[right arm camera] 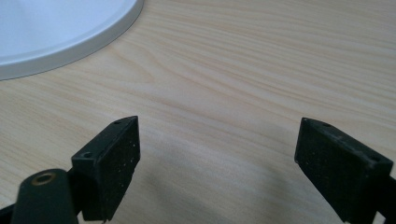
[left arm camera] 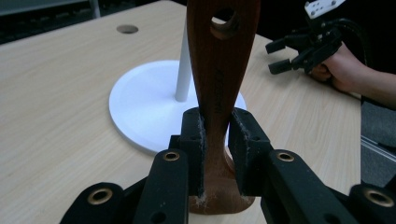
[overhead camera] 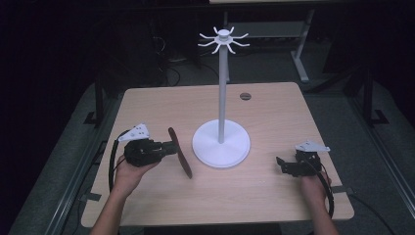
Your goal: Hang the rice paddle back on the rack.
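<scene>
A pale wood-grain table (overhead camera: 274,196) with rounded corners is seen in a dim room; a small round cable hole (overhead camera: 245,96) is set near its far edge, and a dark carpeted floor (overhead camera: 381,152) with cables and the legs of another desk is seen beyond it.

Near the middle of the table a white stand (overhead camera: 221,142) is placed: a flat round base, a thin upright pole, and a crown of curved hooks (overhead camera: 223,40) at the top. Its surface is smooth and matt.

Just left of the base, a dark brown wooden utensil (overhead camera: 180,152) is held by the left gripper (overhead camera: 172,147), gripped at about mid-length. In the left gripper view the jaws are closed on its narrow neck, the handle with its hanging hole (left arm camera: 224,22) rising in front of the pole, and the wider end resting below the black, worn pads (left arm camera: 240,140). The polished wood shows a reddish grain.

The right gripper (overhead camera: 280,164) is held low over the table's right side, well apart from the stand. In the right gripper view its jaws are spread wide with nothing between them, bare table beneath, and the rim of the white base seen at the upper left.
</scene>
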Available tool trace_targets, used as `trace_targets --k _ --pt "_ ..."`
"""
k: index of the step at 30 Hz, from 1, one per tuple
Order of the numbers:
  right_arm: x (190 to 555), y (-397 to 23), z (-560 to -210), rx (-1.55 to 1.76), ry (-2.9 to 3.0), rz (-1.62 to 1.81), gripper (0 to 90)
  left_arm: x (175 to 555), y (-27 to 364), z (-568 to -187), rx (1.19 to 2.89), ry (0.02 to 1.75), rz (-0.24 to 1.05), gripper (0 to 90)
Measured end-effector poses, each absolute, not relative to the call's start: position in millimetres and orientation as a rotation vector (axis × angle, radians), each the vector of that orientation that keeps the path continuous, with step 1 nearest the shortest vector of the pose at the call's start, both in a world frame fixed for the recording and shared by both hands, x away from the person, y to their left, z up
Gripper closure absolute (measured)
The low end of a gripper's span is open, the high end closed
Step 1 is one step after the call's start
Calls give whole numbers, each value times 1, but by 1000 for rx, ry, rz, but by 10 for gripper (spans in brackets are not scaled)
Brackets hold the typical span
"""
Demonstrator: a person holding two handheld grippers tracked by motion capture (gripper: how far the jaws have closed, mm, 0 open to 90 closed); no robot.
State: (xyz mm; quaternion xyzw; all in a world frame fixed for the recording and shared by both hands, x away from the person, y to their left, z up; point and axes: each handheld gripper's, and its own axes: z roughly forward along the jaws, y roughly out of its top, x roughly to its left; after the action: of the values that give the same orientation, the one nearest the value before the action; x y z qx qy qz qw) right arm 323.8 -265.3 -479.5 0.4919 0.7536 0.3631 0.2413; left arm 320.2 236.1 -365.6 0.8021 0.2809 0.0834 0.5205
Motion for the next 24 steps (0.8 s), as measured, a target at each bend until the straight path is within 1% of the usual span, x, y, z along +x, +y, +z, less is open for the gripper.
trace_targets --k 17,24 --pt "324 -265 -479 1344 2061 988 137 328 236 -337 1868 623 212 759" --pt "324 -265 -480 1340 2059 987 137 336 234 -318 1852 602 214 759"
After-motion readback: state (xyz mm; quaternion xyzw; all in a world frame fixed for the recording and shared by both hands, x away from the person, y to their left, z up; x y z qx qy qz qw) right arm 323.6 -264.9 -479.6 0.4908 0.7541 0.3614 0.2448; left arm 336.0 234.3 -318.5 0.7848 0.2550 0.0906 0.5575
